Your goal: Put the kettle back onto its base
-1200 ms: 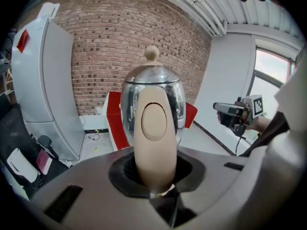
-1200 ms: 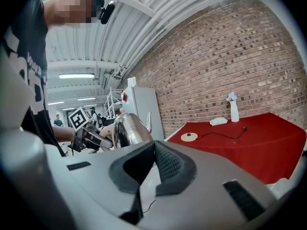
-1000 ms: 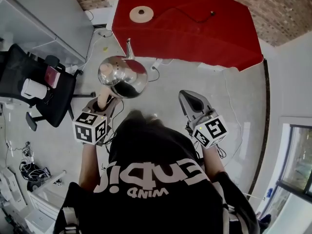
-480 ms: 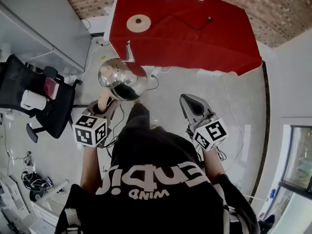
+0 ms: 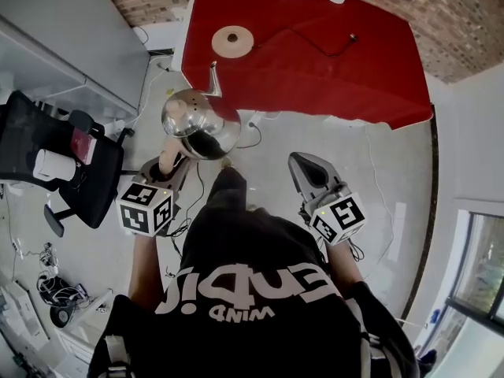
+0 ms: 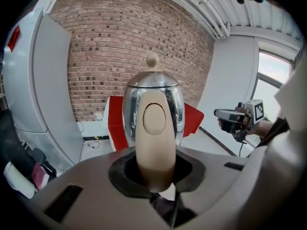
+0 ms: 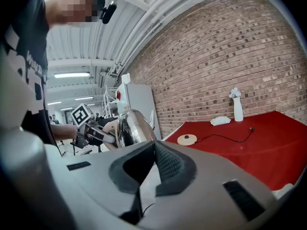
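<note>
The left hand-held gripper (image 6: pixel 154 176) clamps the kettle handle (image 6: pixel 154 128), lower end hidden; right hand-held gripper (image 7: pixel 153 145) closed, empty.

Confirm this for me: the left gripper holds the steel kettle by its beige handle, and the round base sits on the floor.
Wrong on one point: the round base sits on the red table, not the floor, as the head view shows. The left gripper does hold the steel kettle by its beige handle.

Shiny steel kettle (image 6: pixel 153 99), upright, its beige handle clamped between the fingers (image 6: pixel 120 169) of the left gripper (image 6: pixel 154 175). Round beige corded base (image 5: pixel 233 41) lies flat, well beyond them.
</note>
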{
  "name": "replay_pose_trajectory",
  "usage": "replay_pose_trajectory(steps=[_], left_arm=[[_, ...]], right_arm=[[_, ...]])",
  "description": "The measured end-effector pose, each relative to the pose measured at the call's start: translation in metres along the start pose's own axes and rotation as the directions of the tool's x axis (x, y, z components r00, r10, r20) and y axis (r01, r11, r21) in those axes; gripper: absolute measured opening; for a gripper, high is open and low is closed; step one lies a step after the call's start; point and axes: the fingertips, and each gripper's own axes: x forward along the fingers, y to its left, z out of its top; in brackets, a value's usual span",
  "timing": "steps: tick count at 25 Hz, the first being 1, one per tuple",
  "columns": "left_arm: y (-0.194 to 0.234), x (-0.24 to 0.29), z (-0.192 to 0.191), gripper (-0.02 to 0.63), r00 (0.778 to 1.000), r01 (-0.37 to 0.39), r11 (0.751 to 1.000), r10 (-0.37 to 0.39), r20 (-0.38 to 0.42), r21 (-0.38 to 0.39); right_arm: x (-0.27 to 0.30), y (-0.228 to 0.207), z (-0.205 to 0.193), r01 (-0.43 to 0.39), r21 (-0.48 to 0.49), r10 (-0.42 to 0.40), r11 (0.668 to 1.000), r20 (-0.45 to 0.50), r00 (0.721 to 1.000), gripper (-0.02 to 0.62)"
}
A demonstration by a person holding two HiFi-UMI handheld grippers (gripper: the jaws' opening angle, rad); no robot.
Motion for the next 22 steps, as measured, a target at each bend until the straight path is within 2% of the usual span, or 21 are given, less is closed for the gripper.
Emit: replay_pose_trajectory(steps=[11, 22], left_arm=[[0.07, 0.058, 0.056, 0.077, 0.998, 0.051, 0.999, -0.051, -0.042, 0.003], [0.121, 0.092, 0.11, 0.077, 0.992, 0.12, 0.991, -0.117, -0.054, 0.055]], right_arm=[[0.095, -0.048, 0.037, 0.02, 0.003, -0.02, 1.0, -0.012, 1.0, 0.021], [0.161, -0.076, 0.067, 0.079, 0.011, -0.079, 0.997, 0.019, 0.997, 0.021]])
